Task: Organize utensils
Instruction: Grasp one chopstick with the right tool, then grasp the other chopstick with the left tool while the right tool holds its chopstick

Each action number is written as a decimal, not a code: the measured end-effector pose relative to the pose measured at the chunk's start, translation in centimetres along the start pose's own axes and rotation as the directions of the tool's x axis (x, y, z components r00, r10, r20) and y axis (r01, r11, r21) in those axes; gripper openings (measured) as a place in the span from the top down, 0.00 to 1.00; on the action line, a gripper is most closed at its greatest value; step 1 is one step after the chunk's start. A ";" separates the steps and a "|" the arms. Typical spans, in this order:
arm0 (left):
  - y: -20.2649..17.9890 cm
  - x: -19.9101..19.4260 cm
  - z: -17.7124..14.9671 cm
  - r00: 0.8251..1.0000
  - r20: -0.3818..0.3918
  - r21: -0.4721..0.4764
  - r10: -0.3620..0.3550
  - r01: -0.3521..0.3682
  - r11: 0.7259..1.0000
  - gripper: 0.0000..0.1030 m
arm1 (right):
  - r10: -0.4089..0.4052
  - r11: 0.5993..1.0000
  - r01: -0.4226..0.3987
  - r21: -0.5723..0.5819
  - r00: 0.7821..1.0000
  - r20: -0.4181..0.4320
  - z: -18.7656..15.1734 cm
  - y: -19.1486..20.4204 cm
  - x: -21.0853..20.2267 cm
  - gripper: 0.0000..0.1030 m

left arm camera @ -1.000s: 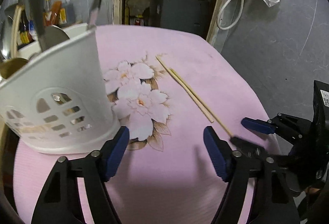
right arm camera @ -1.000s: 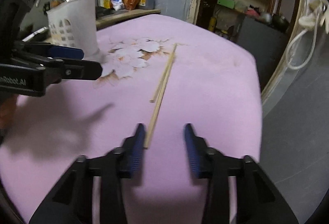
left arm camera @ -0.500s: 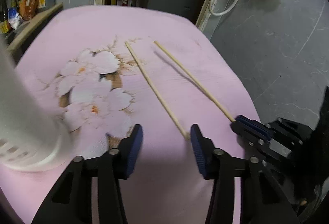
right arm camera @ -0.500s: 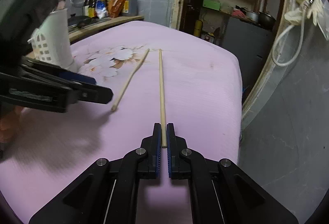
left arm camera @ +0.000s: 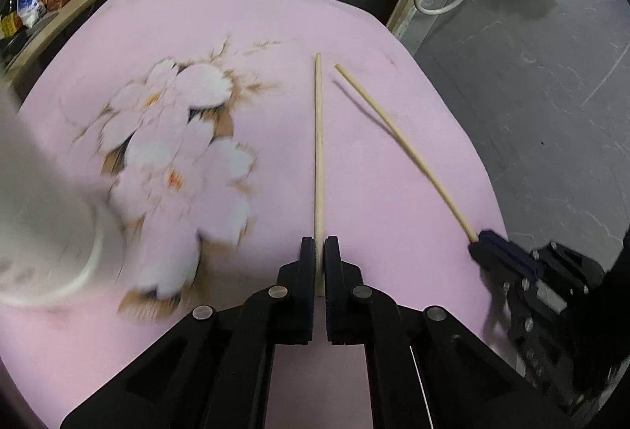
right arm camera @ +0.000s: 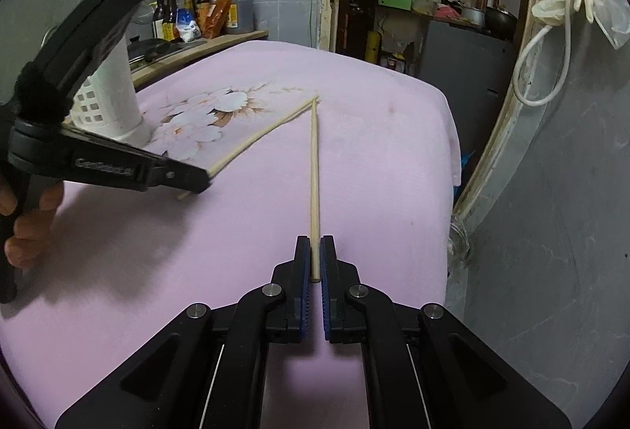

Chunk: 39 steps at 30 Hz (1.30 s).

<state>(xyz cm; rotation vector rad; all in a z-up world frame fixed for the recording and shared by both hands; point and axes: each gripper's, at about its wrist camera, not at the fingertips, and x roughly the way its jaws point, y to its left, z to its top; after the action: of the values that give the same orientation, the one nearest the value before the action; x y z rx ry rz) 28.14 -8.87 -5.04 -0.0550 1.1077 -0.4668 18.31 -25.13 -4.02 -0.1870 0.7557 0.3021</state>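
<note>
Left gripper (left arm camera: pixel 319 252) now clamps one chopstick (left arm camera: pixel 318 137) too; right gripper (right arm camera: pixel 315 256) stays shut on the other chopstick (right arm camera: pixel 314 169), both seemingly ready for the blurred white holder (right arm camera: pixel 114 94).

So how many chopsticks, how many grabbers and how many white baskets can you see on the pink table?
Chopsticks: 2, one in the left gripper, one in the right gripper.
Grippers: 2.
White utensil basket: 1.
Total: 5.
</note>
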 end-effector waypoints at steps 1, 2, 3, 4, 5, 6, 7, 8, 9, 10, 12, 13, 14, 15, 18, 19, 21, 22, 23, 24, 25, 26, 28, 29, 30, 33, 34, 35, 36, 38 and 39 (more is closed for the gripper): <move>0.2 -0.5 -0.6 1.000 -0.003 0.002 0.000 0.000 1.000 0.98 | -0.002 1.000 0.002 -0.001 1.000 -0.002 -0.2 0.1 -0.3 0.98; 0.5 -1.0 -1.2 1.000 -0.007 0.000 -0.003 0.003 1.000 0.98 | -0.002 1.000 0.002 -0.001 1.000 -0.004 -0.5 0.3 -0.5 0.98; 0.7 -1.5 -1.8 1.000 -0.017 -0.007 -0.013 0.013 1.000 0.98 | -0.002 1.000 0.002 0.000 1.000 -0.007 -0.7 0.4 -0.8 0.98; 0.9 -2.0 -2.5 0.999 -0.025 -0.013 -0.022 0.022 1.000 0.98 | -0.003 1.000 0.003 0.000 1.000 -0.010 -1.0 0.5 -1.1 0.98; 1.2 -2.6 -3.3 0.999 -0.031 -0.018 -0.028 0.028 0.999 0.98 | -0.002 1.000 0.002 0.001 1.000 -0.012 -1.2 0.6 -1.4 0.98; 1.4 -3.2 -3.9 0.999 -0.034 -0.020 -0.029 0.028 0.999 0.98 | 0.001 1.000 -0.001 0.005 1.000 -0.015 -1.4 0.7 -1.7 0.98; 1.5 -3.6 -4.3 0.999 -0.035 -0.021 -0.029 0.028 0.999 0.98 | 0.006 1.000 -0.006 0.008 1.000 -0.019 -1.7 0.9 -1.9 0.98; 1.5 -4.0 -4.8 0.999 -0.036 -0.022 -0.028 0.028 0.999 0.98 | 0.010 1.000 -0.009 0.009 1.000 -0.023 -1.9 1.1 -2.2 0.98; 1.8 -4.6 -5.4 0.999 -0.034 -0.025 -0.027 0.026 0.999 0.98 | 0.012 1.000 -0.012 0.009 1.000 -0.026 -2.2 1.3 -2.4 0.98; 1.7 -5.0 -5.9 0.999 -0.031 -0.025 -0.024 0.023 0.999 0.98 | 0.016 1.000 -0.015 0.006 0.999 -0.030 -2.4 1.6 -2.7 0.98; 1.6 -5.8 -6.8 1.000 -0.020 -0.010 -0.010 0.010 1.000 0.98 | 0.027 1.000 -0.027 0.005 0.999 -0.035 -2.6 2.1 -3.1 0.98; 1.4 -6.1 -7.2 1.000 -0.013 0.003 0.001 -0.001 1.000 0.98 | 0.035 0.999 -0.035 0.008 0.999 -0.041 -2.6 2.3 -3.2 0.97; 1.2 -6.4 -7.5 1.000 -0.007 0.017 0.011 -0.010 1.000 0.98 | 0.040 0.999 -0.040 0.009 0.998 -0.047 -2.6 2.5 -3.1 0.97; 1.2 -6.7 -7.8 1.000 0.004 0.025 0.014 -0.014 1.000 0.97 | 0.039 0.999 -0.038 0.007 0.998 -0.053 -2.6 2.8 -3.0 0.96; 0.4 -6.6 -8.0 1.000 0.012 0.047 0.015 -0.016 0.999 0.97 | 0.049 0.999 -0.049 0.014 0.997 -0.053 -2.3 3.0 -3.0 0.93; 0.5 -6.7 -8.2 1.000 0.011 0.052 0.014 -0.015 0.999 0.96 | 0.062 0.998 -0.061 0.024 0.997 -0.053 -2.1 3.0 -2.9 0.91; 0.9 -7.2 -8.5 1.000 0.011 0.054 0.012 -0.012 0.998 0.96 | 0.074 0.997 -0.072 0.032 0.996 -0.053 -1.6 2.7 -2.8 0.82; 1.0 -7.6 -9.0 1.000 0.011 0.055 0.011 -0.011 0.998 0.94 | 0.074 0.997 -0.072 0.031 0.996 -0.049 -1.2 2.6 -2.7 0.78; 1.3 -8.2 -9.4 1.000 0.011 0.058 0.008 -0.009 0.998 0.93 | 0.076 0.997 -0.075 0.028 0.996 -0.048 -0.7 2.4 -2.6 0.78; 1.3 -8.3 -9.3 1.000 0.015 0.062 0.007 -0.008 0.998 0.91 | 0.082 0.996 -0.081 0.028 0.995 -0.052 -0.4 2.2 -2.4 0.78; 1.3 -8.5 -9.2 1.000 0.021 0.065 0.008 -0.009 0.998 0.88 | 0.092 0.995 -0.090 0.029 0.994 -0.055 0.0 2.1 -2.1 0.78; 1.3 -8.6 -9.0 1.000 0.030 0.068 0.009 -0.011 0.998 0.86 | 0.106 0.994 -0.104 0.031 0.993 -0.058 0.4 2.0 -1.8 0.78; 1.2 -8.7 -8.6 0.999 0.040 0.075 0.011 -0.014 0.997 0.78 | 0.145 0.989 -0.143 0.037 0.987 -0.072 1.3 1.8 -0.9 0.78; 1.1 -8.5 -8.1 0.999 0.044 0.077 0.012 -0.016 0.997 0.77 | 0.160 0.987 -0.157 0.040 0.984 -0.077 1.7 1.8 -0.6 0.78; 1.0 -8.4 -7.7 0.999 0.047 0.081 0.012 -0.016 0.997 0.76 | 0.192 0.981 -0.189 0.044 0.978 -0.083 2.1 1.8 -0.1 0.78; 1.1 -7.4 -6.1 0.998 0.051 0.094 0.026 -0.031 0.995 0.76 | 0.260 0.965 -0.257 0.048 0.960 -0.106 3.0 2.3 1.1 0.78; 1.1 -7.1 -5.7 0.998 0.050 0.097 0.029 -0.034 0.995 0.76 | 0.268 0.963 -0.265 0.040 0.957 -0.114 3.1 2.6 1.4 0.78; 1.2 -6.7 -5.3 0.998 0.047 0.098 0.034 -0.038 0.994 0.76 | 0.272 0.962 -0.270 0.031 0.954 -0.123 3.3 2.8 1.7 0.78; 1.4 -6.3 -4.8 0.999 0.036 0.096 0.036 -0.039 0.995 0.76 | 0.277 0.961 -0.276 0.023 0.952 -0.132 3.5 3.1 2.0 0.78; 1.6 -5.2 -3.8 1.000 0.009 0.092 0.026 -0.027 0.995 0.76 | 0.293 0.956 -0.295 0.013 0.943 -0.156 3.9 3.6 2.8 0.78; 1.6 -4.7 -3.5 1.000 -0.006 0.093 0.021 -0.021 0.995 0.76 | 0.293 0.955 -0.296 0.006 0.942 -0.166 4.1 3.8 3.2 0.78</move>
<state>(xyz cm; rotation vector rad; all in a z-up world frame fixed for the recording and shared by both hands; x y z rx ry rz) 23.89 -4.91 -3.10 0.0398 1.0914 -0.4994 21.86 -19.80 -3.55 -0.1171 0.9478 0.5840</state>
